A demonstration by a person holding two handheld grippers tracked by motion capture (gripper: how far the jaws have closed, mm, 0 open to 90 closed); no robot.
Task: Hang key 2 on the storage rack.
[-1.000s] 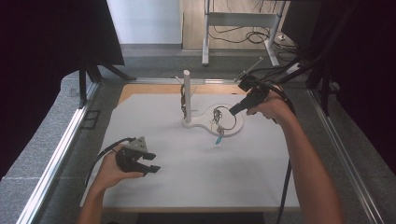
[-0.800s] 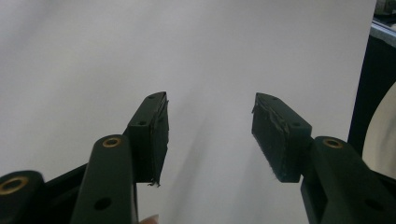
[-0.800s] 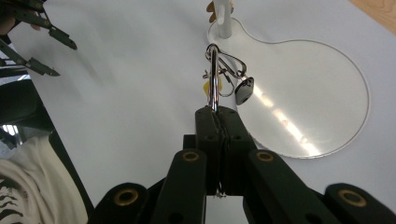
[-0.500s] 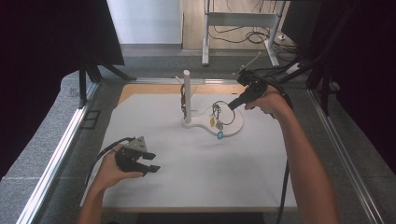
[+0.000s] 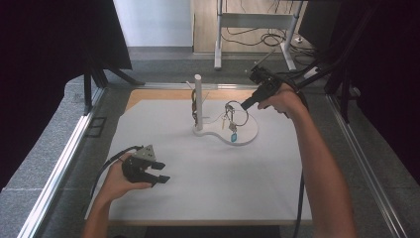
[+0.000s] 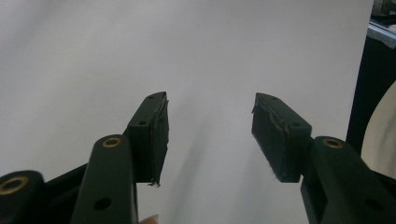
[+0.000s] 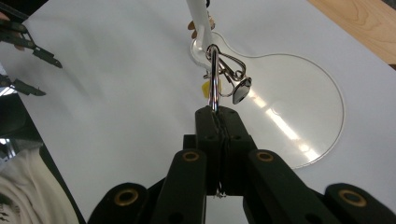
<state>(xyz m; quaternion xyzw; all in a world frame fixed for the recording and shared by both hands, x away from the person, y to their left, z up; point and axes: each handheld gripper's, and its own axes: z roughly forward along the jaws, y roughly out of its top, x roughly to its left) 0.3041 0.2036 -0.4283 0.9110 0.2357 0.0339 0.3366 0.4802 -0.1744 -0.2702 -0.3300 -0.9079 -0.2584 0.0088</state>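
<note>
My right gripper (image 5: 246, 104) (image 7: 215, 114) is shut on a metal key ring (image 7: 213, 77) and holds it in the air over the white stand's round base (image 5: 247, 134) (image 7: 299, 107). Keys and small tags, a yellow one (image 7: 204, 87) and a blue one (image 5: 233, 137), dangle from the key ring (image 5: 234, 115). The stand's white upright post (image 5: 198, 101) rises just left of the ring, with something small hanging on it. My left gripper (image 5: 159, 173) (image 6: 209, 133) rests low over the white mat near the front left, open, with nothing between its jaws.
A white mat (image 5: 198, 188) covers most of the table, with a strip of bare wood (image 5: 158, 94) at its far edge. Metal rails (image 5: 54, 173) run along both sides. A desk frame and cables (image 5: 252, 29) stand beyond the table.
My right gripper has risen and drawn back toward the far right, lifting the key ring off the stand's base. The left gripper has stayed put.
</note>
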